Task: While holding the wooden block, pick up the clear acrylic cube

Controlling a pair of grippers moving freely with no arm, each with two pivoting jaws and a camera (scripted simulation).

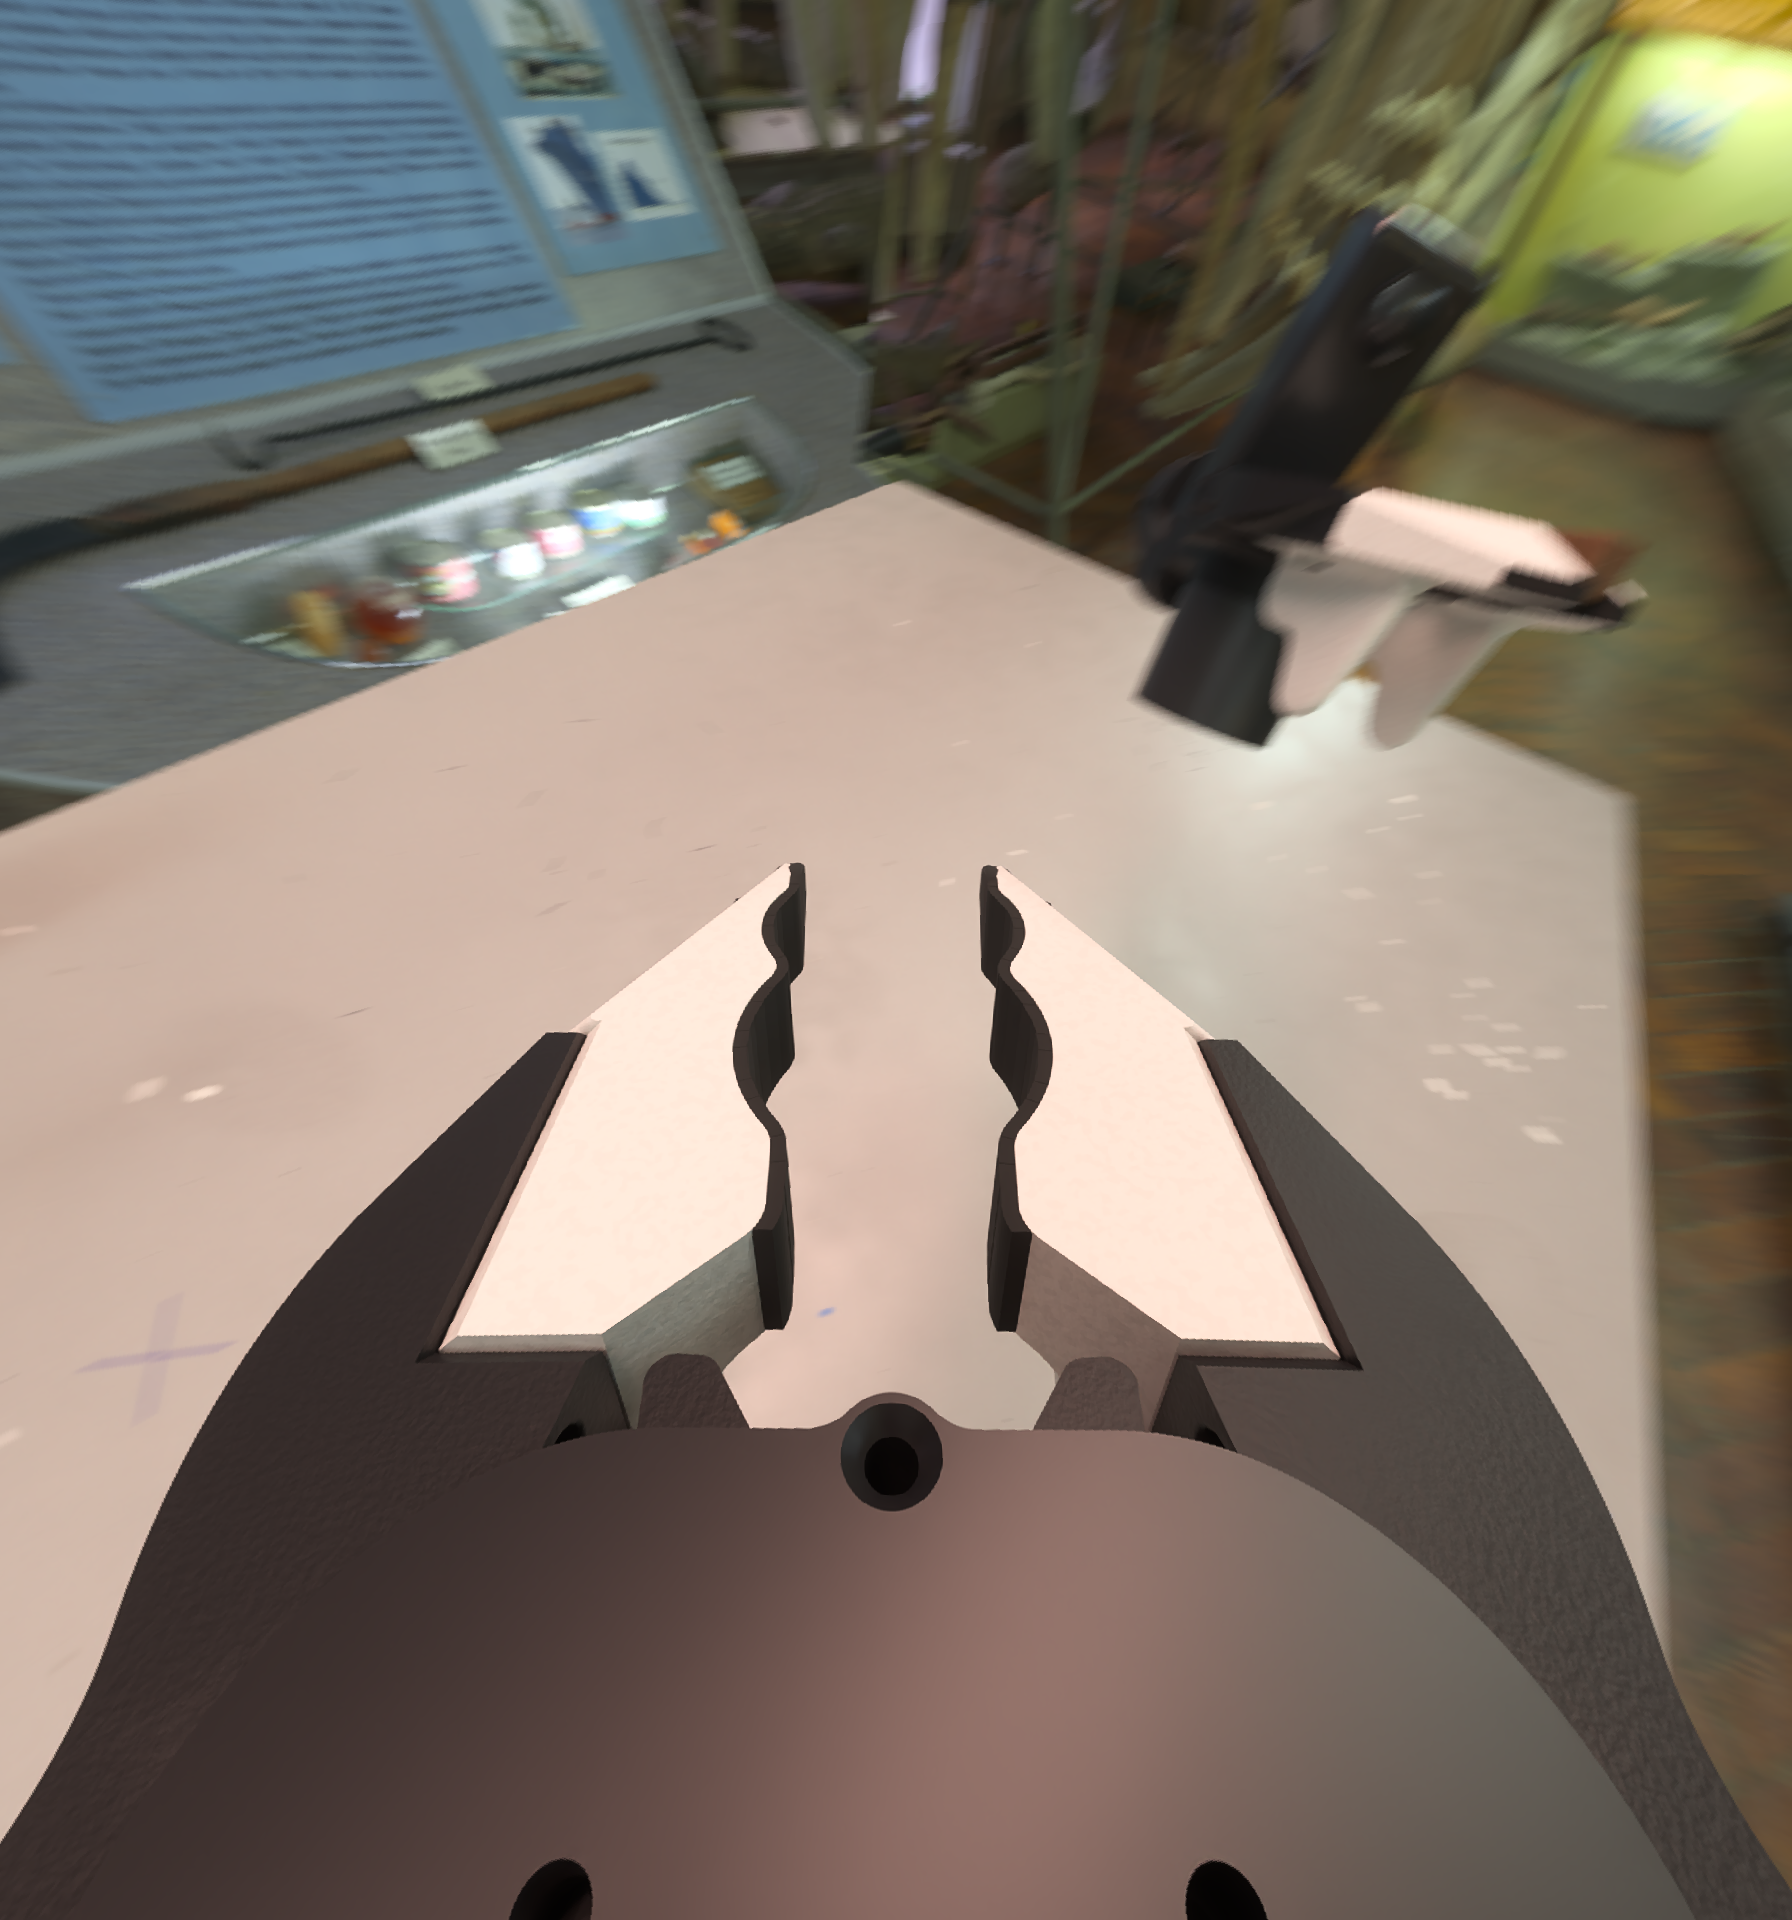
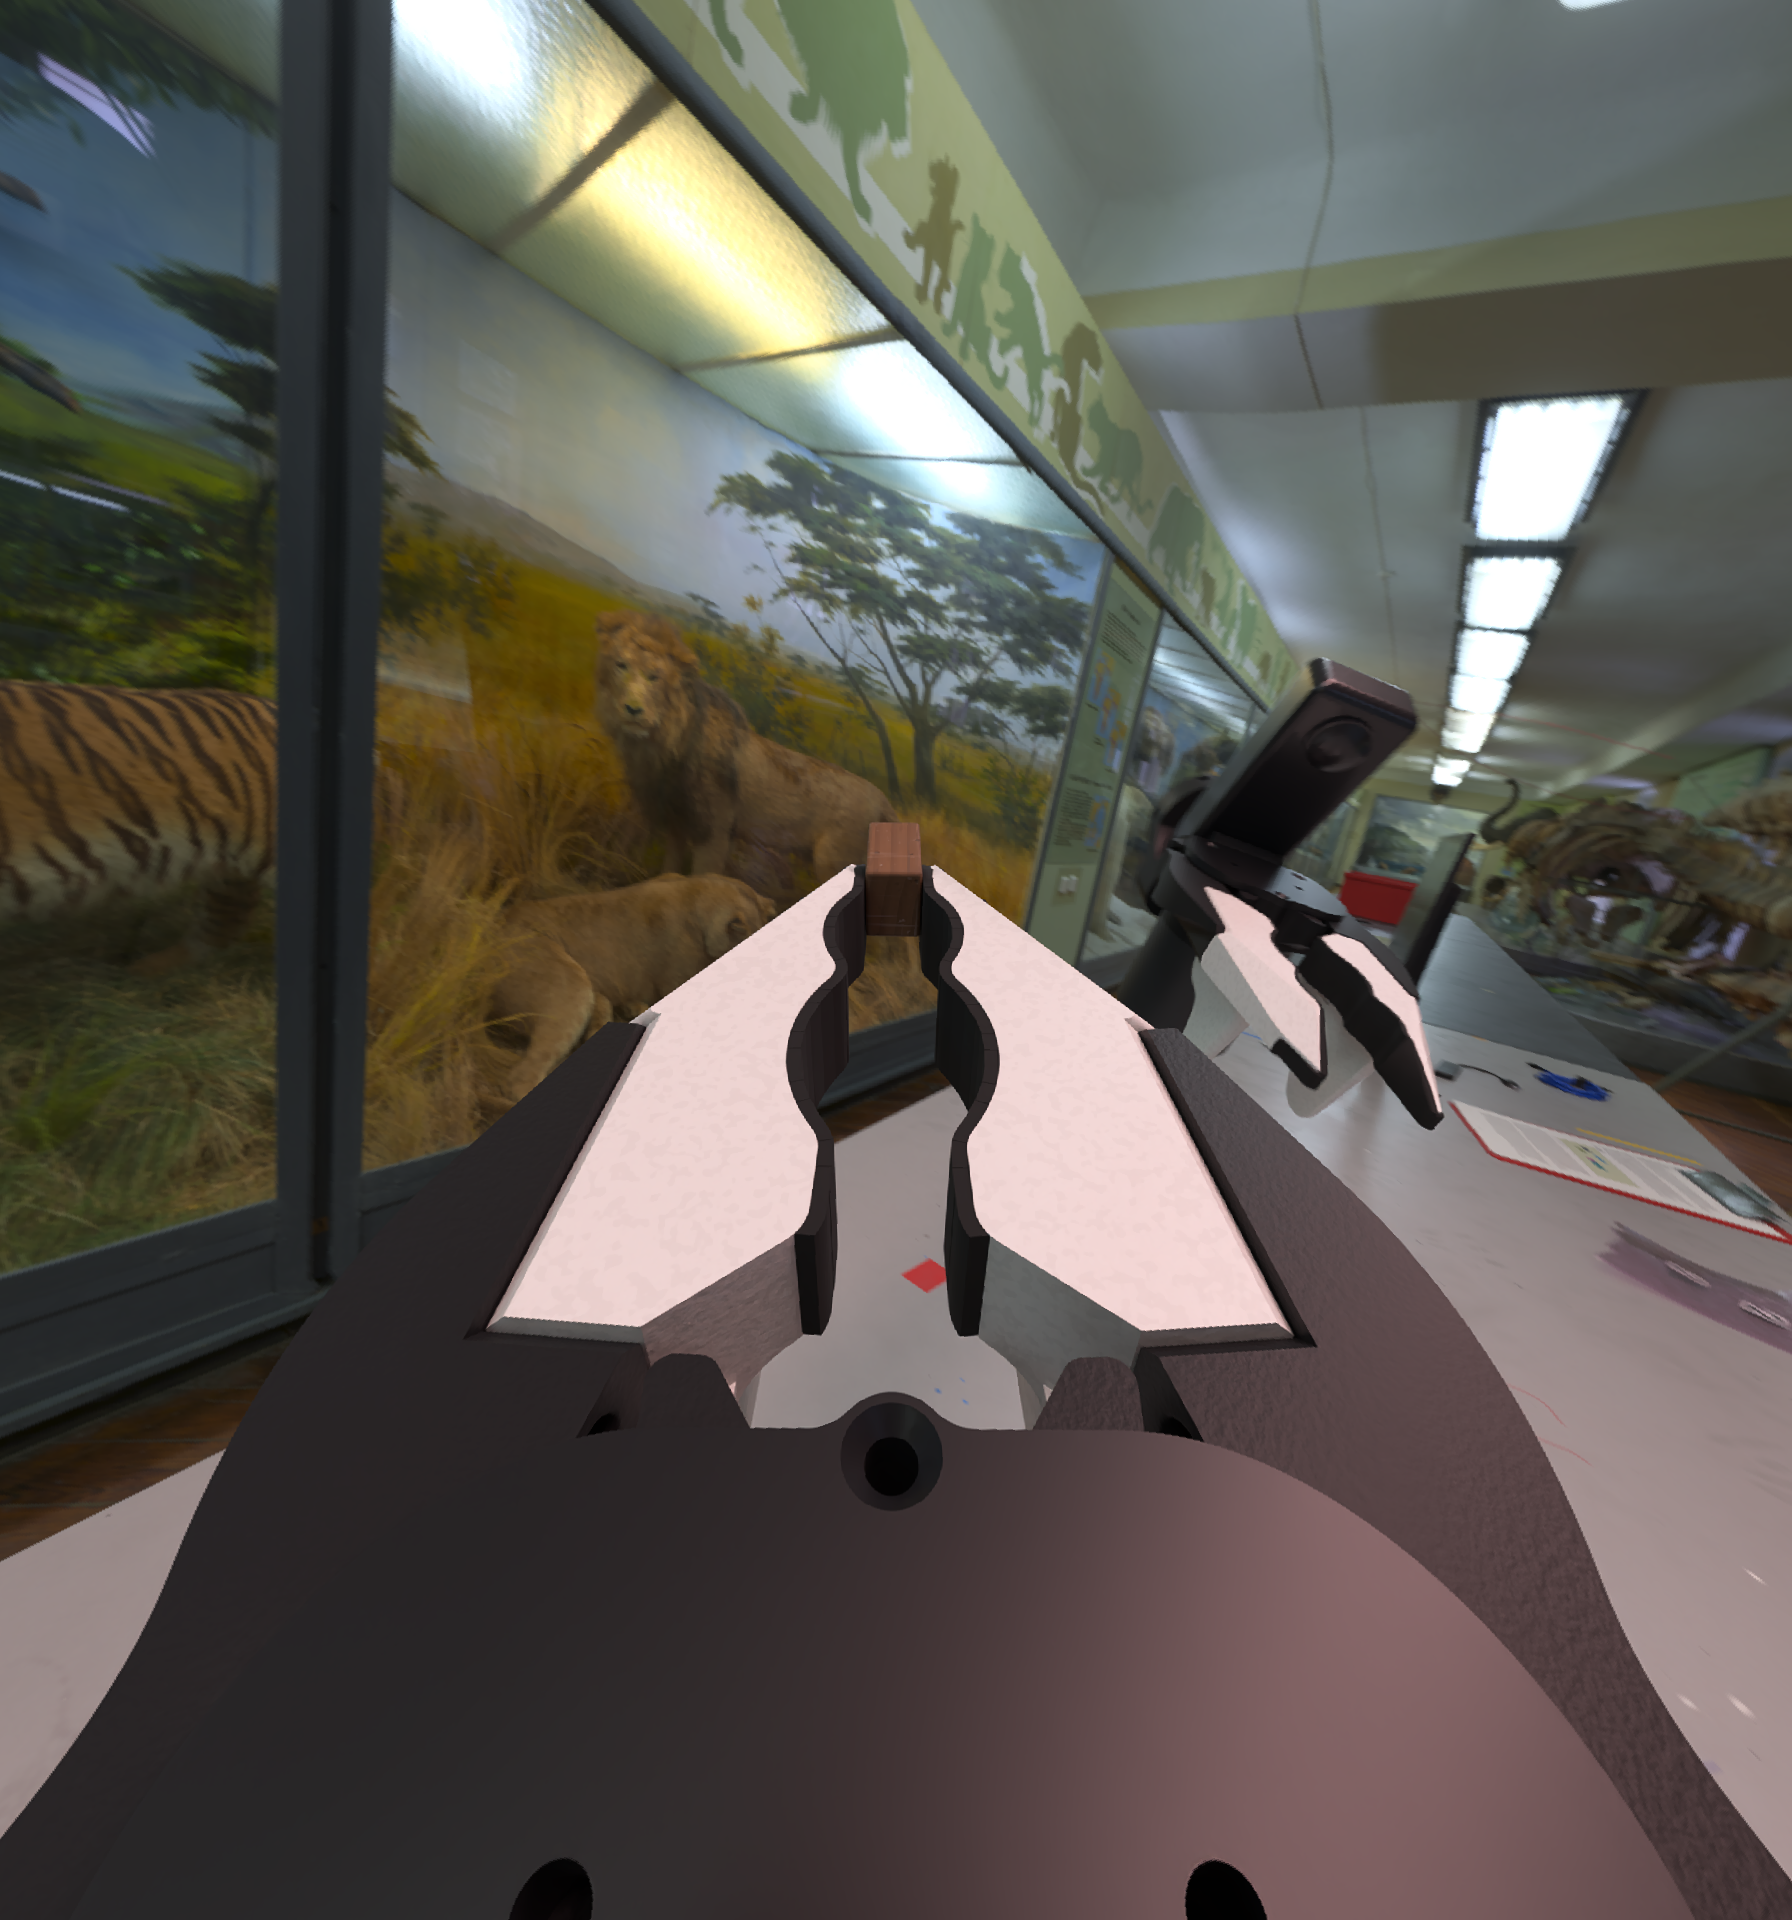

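Note:
My right gripper (image 2: 893,896) is shut on a small brown wooden block (image 2: 893,878), pinched between its fingertips and held up above the table. It also shows in the left wrist view (image 1: 1604,601) at the upper right, with the block (image 1: 1598,553) at its tip. My left gripper (image 1: 892,883) is open and empty, low over the pale table (image 1: 456,935). In the right wrist view it (image 2: 1370,1101) hangs to the right, jaws apart. I cannot make out a clear acrylic cube for certain. A small glassy shape (image 2: 1721,1193) lies on a paper's near corner.
A red-edged paper sheet (image 2: 1598,1153), a blue item (image 2: 1572,1081) and a purplish plastic bag (image 2: 1744,1304) lie on the table's right side. A red square mark (image 2: 924,1274) sits under my right gripper. A faint cross mark (image 1: 156,1351) is at the left. Glass display cases stand beyond the table edges.

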